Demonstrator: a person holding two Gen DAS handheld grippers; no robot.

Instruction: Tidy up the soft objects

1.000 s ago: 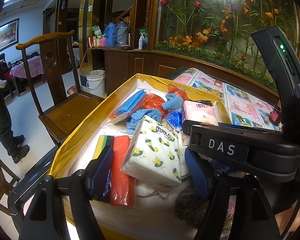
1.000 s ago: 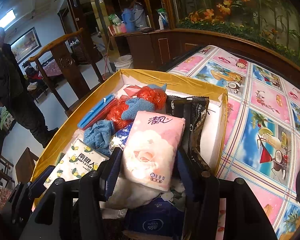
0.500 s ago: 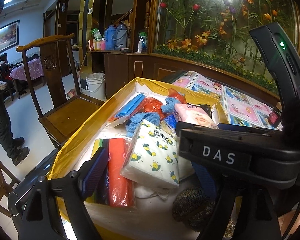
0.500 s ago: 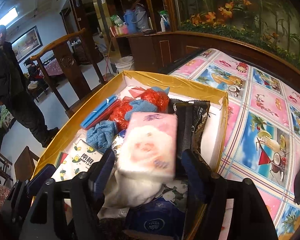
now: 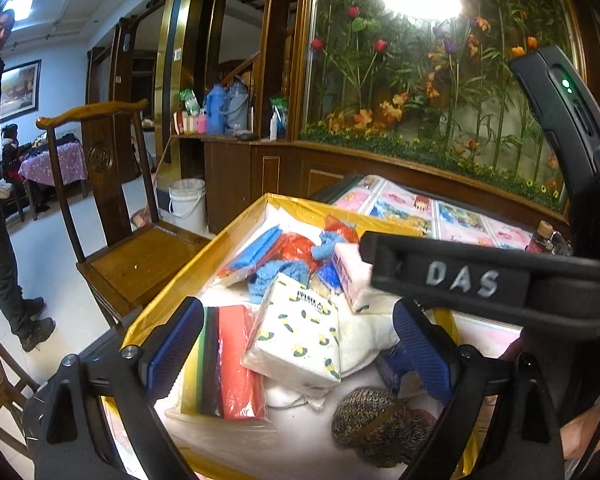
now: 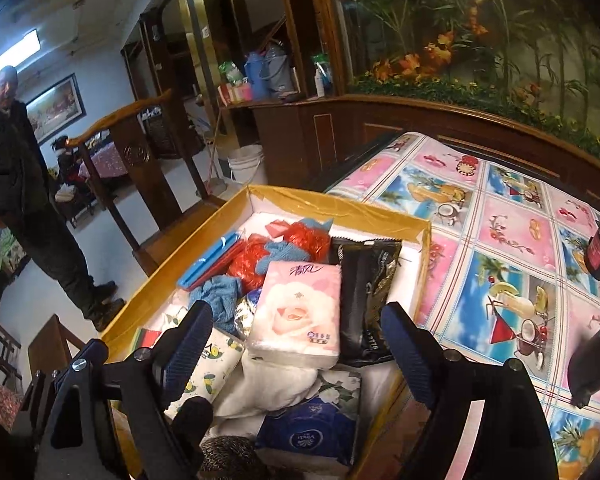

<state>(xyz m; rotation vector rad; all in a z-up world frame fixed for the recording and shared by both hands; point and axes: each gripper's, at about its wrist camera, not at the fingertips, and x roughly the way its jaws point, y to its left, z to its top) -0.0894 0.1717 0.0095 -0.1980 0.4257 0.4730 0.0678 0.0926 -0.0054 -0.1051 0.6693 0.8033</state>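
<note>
A yellow-rimmed box [image 5: 236,224] [image 6: 340,206] holds soft goods. The white tissue pack with yellow lemons [image 5: 298,330] [image 6: 208,364] lies in it, between and below the fingers of my left gripper [image 5: 296,336], which is open and empty above it. The pink rose tissue pack [image 6: 296,314] [image 5: 350,276] lies on a white cloth [image 6: 276,380]. My right gripper [image 6: 296,344] is open and empty, its jaws wide on either side of the pink pack and apart from it. The right gripper's body crosses the left wrist view.
The box also holds a bagged sponge set [image 5: 224,360], blue cloths [image 6: 220,294], red mesh [image 6: 256,258], a black packet [image 6: 366,292], a blue tissue pack [image 6: 312,428] and a knitted item [image 5: 376,420]. A patterned tablecloth [image 6: 512,264] lies right. A wooden chair [image 5: 128,252] and a man [image 6: 24,184] stand left.
Both grippers have opened and let go: the left released the lemon tissue pack, the right released the pink rose pack. Both packs now rest in the box. Both grippers drew back and up.
</note>
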